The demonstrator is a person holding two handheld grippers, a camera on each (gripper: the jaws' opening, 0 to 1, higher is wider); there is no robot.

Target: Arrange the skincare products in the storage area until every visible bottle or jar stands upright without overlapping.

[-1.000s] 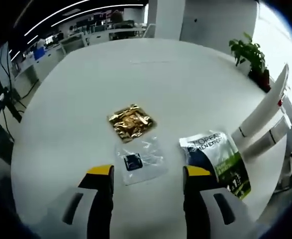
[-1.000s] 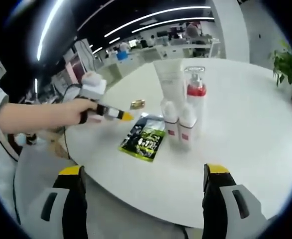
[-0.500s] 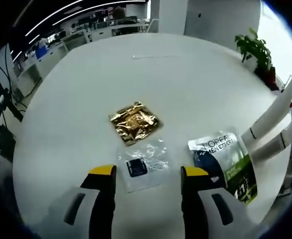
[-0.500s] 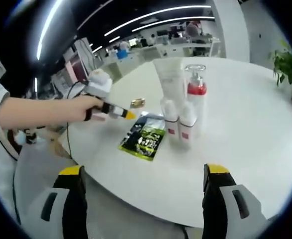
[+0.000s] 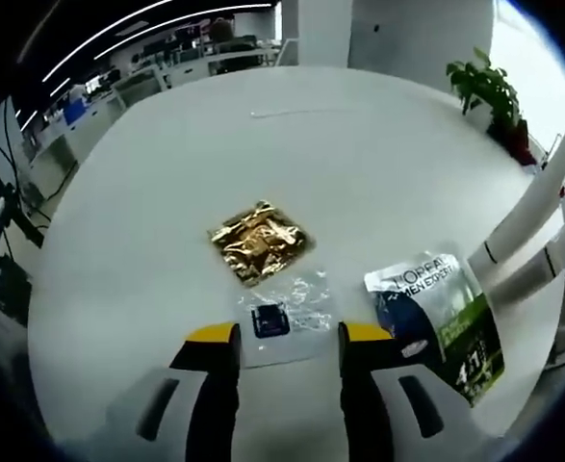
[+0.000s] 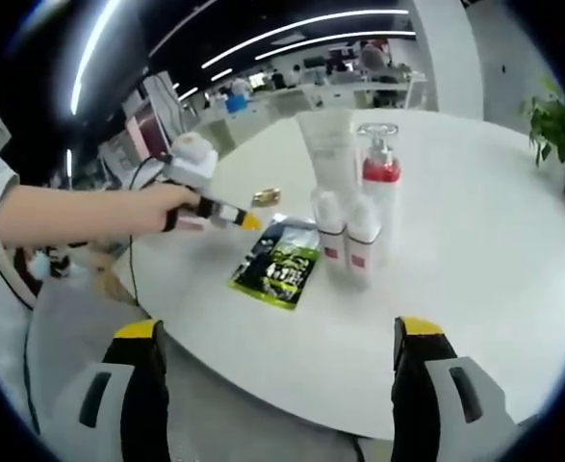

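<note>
Nearest the left gripper [image 5: 280,334], just ahead of its parted, empty yellow-tipped jaws, a clear sachet [image 5: 284,318] with a dark label lies flat on the white table [image 5: 378,164]. Beyond the clear sachet sits a crumpled gold foil packet [image 5: 260,241], close by but apart from it. To the side of the clear sachet lies a larger printed pouch [image 5: 438,310], white, dark blue and green, also flat. All three look light, thin and limp, so I judge they would slide or buckle under a pinch; an edge or corner seems the best place to grip, and the clear film may be slippery.

From the right gripper [image 6: 279,332], whose jaws stand wide apart with nothing between them, the printed pouch [image 6: 278,266] is the closest item. Just beside the pouch, a tight cluster stands upright: two small white bottles [image 6: 347,243] in front, a red pump bottle [image 6: 380,183] and a tall white tube [image 6: 328,154] behind. These look rigid but easy to topple, crowded as they are.

Whether the bottles touch one another is hard to tell. The clear sachet's label is too small to read, and the table's far edge blurs into office desks.
</note>
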